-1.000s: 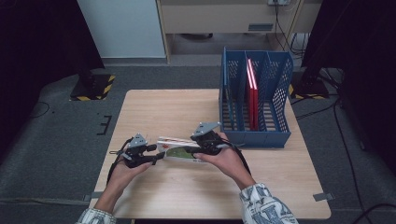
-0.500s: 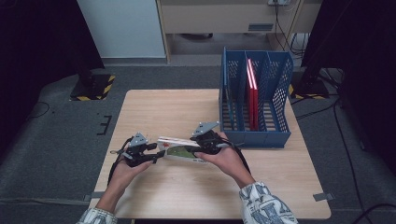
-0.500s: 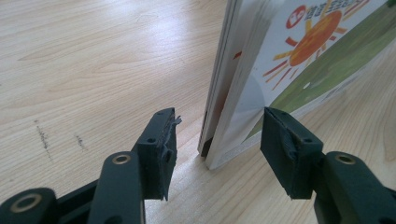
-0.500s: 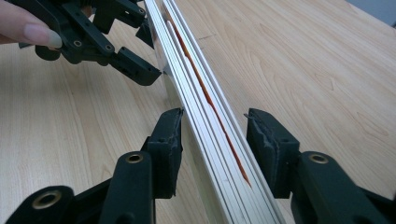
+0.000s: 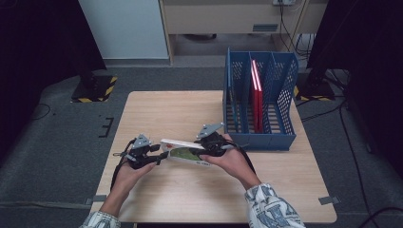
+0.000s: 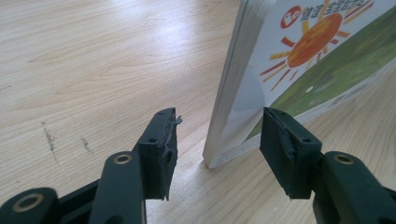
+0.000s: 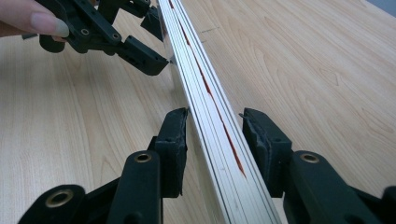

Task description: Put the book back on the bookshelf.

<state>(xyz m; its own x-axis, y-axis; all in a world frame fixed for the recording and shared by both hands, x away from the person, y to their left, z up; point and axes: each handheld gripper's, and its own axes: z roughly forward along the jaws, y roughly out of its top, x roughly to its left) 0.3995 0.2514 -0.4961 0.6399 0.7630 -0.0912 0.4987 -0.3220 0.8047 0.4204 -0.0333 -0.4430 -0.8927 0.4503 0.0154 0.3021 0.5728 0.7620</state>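
A person is holding a two-jaw black gripper in each hand over a pale wooden surface [image 5: 157,114], with a thin white picture book [image 5: 184,152] between them, standing on its edge near the front of the surface.

The left gripper [image 6: 215,140] is sitting released around the book's corner: one pad is touching the glossy cover, which is showing an orange sun and green grass, while the other pad is standing clear of the page edge.

The right gripper [image 7: 214,125] has just been closing its jaws around the book's other end. Its left pad is touching the white page edges; the right pad is showing a narrow gap, so it is not yet clenched.

A blue perforated plastic file rack [image 5: 260,97] is standing upright at the surface's far right. A slim red book [image 5: 257,95] is standing in one of its middle compartments.
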